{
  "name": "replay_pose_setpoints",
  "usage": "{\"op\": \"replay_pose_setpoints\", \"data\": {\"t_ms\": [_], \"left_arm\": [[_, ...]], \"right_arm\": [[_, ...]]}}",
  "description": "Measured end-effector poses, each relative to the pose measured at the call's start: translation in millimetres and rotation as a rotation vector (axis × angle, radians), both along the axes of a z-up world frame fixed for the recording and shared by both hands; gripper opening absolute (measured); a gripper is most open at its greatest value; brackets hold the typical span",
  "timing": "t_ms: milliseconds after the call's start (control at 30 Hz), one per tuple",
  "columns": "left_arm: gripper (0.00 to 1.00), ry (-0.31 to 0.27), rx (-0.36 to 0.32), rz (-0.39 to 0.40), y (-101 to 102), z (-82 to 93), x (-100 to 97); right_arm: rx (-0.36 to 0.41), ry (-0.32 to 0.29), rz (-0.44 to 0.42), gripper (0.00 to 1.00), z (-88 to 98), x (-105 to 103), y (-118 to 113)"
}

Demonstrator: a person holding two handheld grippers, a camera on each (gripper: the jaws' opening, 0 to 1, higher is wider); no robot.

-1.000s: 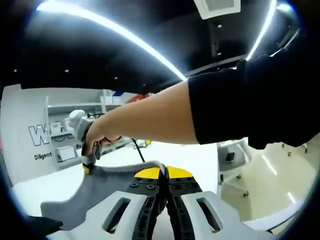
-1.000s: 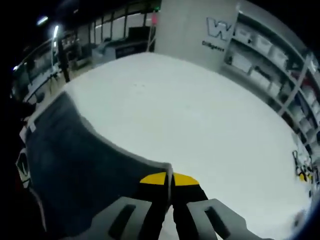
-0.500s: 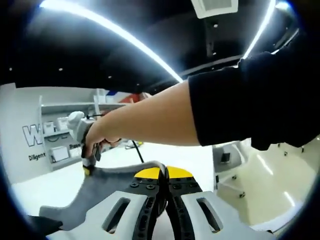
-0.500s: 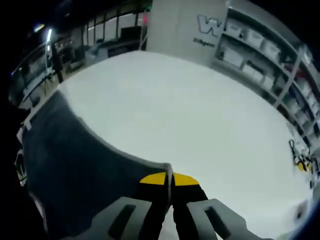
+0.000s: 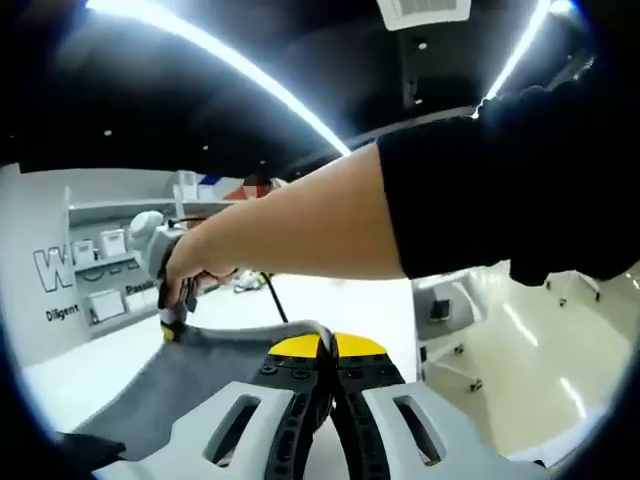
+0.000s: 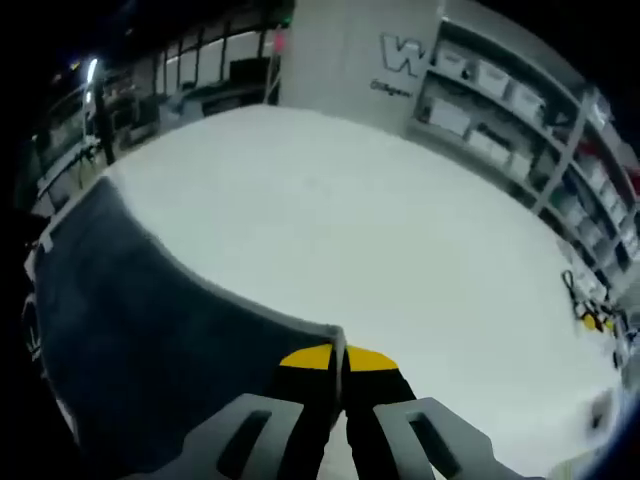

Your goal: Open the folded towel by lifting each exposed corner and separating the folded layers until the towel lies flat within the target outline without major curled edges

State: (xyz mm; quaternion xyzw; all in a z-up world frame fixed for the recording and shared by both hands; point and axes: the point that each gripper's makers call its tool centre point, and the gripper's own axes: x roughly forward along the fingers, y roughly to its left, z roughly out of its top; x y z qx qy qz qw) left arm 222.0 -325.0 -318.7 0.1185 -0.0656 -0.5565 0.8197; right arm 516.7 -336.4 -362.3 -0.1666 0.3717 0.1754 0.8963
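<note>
Gripping, left gripper [image 5: 330,345]: jaws pressed together on the grey towel [image 5: 215,375], yellow tips pinching its upper edge at the bottom centre of the left gripper view.
Gripping, right gripper [image 6: 340,358]: jaws likewise closed on the towel edge [image 6: 150,340], yellow tips meeting over the hem in the right gripper view.
Towel, left gripper view: raised off the surface, hanging as a taut grey sheet between the two pinch points, upper edge running from the left gripper's tips away to the far gripper on the left.
Towel, right gripper view: dark grey cloth sweeping from the jaws to the left edge, pale hem curving along its top, lower part lost in shadow.
Right gripper seen from the left gripper view [image 5: 172,325]: small yellow tip clamped on the far towel corner, held in a person's hand [image 5: 195,270].
Arm [image 5: 300,225]: bare forearm crossing the left gripper view from right to left, above the towel; black sleeve [image 5: 510,180] at the right.
Table [image 6: 400,240]: white surface beneath and beyond the towel; target outline not discernible.
Small objects [image 6: 590,315]: yellow and black items at the far right edge of the table, too small to identify.
Shelving [image 6: 520,130]: white racks with boxes beyond the table.
Wall lettering [image 6: 400,60]: large letters, partly cut off.
Ceiling lights [image 5: 220,60]: long bright strips overhead.
</note>
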Motion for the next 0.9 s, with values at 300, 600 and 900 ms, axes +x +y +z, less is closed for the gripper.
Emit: {"op": "replay_pose_setpoints", "data": {"t_ms": [300, 600, 900], "left_arm": [[0.02, -0.023, 0.059, -0.010, -14, -22.1, 0.1], [0.02, -0.063, 0.121, -0.002, -27, -41.3, 6.9], [0.09, 0.002, 0.130, -0.026, -31, -55.1, 5.8]], "right_arm": [[-0.012, -0.008, 0.012, 0.00, -18.1, 6, -5], [-0.044, -0.048, 0.020, 0.00, -36.3, 17, -11], [-0.055, -0.042, 0.041, 0.00, -56.4, 19, -15]]}}
